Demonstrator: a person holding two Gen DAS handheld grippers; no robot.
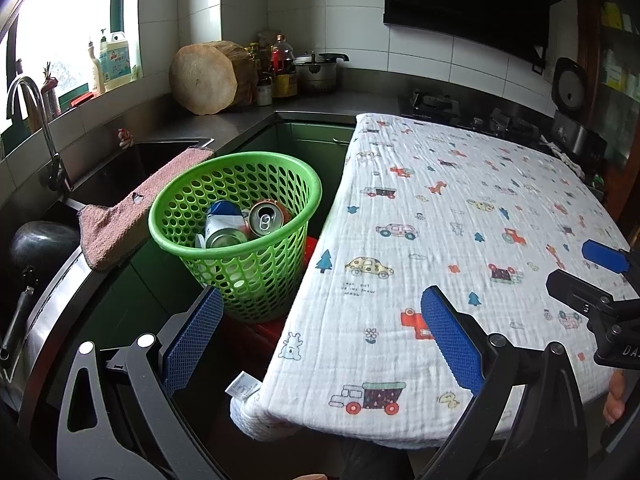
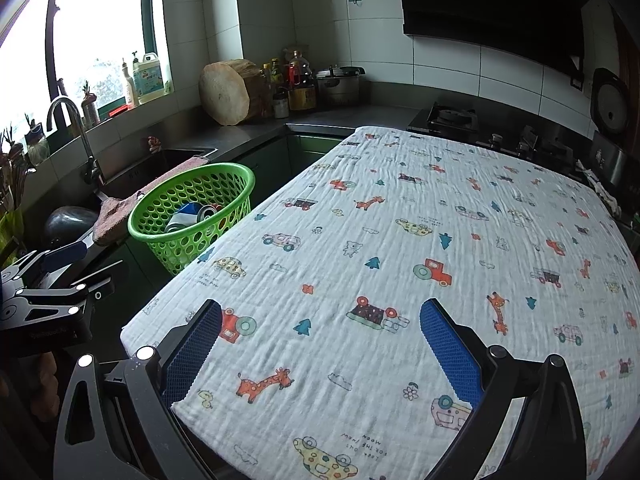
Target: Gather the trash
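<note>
I'm holding my left gripper [image 1: 320,336] spread wide and empty over the desk edge, my right gripper [image 2: 320,344] likewise agape above the crinkled white cartoon-print cloth [image 2: 400,248]. Crushed aluminium cans [image 1: 244,224] are sitting in the green perforated plastic basket [image 1: 240,264], parked beside the desk for easy dropping.

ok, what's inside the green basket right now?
In the green basket: a copper-topped can, pull-tab end up, beside a crumpled blue-and-white can. Anything beneath them is covered; through the mesh only pale shapes show, unidentifiable.
</note>
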